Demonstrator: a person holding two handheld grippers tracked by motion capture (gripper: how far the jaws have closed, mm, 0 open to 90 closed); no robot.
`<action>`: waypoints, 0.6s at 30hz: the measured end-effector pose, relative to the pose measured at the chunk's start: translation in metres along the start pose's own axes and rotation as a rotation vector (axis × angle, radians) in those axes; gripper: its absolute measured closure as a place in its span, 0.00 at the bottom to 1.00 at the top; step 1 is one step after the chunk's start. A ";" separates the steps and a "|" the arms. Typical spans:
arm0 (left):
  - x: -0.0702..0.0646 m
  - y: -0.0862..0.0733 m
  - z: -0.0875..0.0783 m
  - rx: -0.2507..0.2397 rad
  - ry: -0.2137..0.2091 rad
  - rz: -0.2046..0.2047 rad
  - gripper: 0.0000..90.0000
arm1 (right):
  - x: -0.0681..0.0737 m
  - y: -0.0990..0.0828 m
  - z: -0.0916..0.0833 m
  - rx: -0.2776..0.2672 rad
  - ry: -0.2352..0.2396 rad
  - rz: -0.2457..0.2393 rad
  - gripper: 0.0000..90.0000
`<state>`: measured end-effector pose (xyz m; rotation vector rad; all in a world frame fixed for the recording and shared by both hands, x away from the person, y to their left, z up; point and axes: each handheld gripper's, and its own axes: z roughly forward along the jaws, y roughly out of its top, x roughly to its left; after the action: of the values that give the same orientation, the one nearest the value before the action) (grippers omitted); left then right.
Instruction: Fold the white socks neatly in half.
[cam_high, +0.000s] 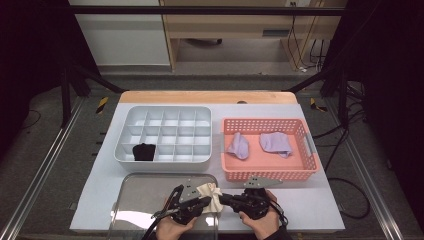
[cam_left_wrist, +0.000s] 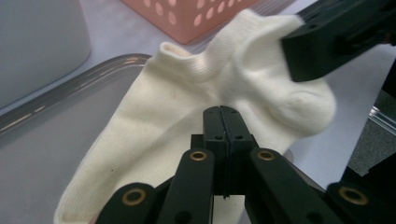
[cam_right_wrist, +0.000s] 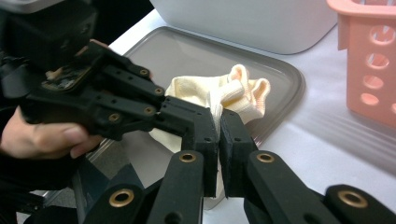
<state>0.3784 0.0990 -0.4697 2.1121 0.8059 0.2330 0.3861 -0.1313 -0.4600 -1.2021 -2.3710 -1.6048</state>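
The cream sock (cam_left_wrist: 196, 107) hung above the metal tray (cam_high: 145, 192), clamped in the fingers of the left gripper (cam_high: 204, 201) and the right gripper (cam_high: 223, 198). If one hand pulled harder, the cloth could slip out. Both hands were low, fingers facing each other.

Layout relative to the tray (cam_high: 145, 197): on its right edge, a sock (cam_high: 211, 194), pinched between left gripper (cam_high: 206, 201) and right gripper (cam_high: 222, 198). Just behind the tray, a divided box (cam_high: 167, 114), with a dark item (cam_high: 144, 151) in a front compartment. Behind and right of the tray, a basket (cam_high: 300, 175), holding two cloths (cam_high: 239, 145) (cam_high: 276, 143).
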 end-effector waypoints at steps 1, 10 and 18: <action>-0.001 0.000 0.001 0.002 0.006 0.001 0.99 | 0.000 0.000 0.001 -0.002 0.004 0.003 0.97; 0.005 0.001 -0.001 0.014 0.000 -0.033 0.98 | 0.004 0.001 0.006 0.002 0.036 0.008 0.97; 0.029 -0.002 -0.016 0.004 0.044 -0.077 0.99 | 0.003 0.002 0.006 0.005 0.034 0.016 0.97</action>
<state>0.3934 0.1284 -0.4643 2.0813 0.9125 0.2372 0.3875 -0.1242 -0.4600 -1.1801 -2.3374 -1.5999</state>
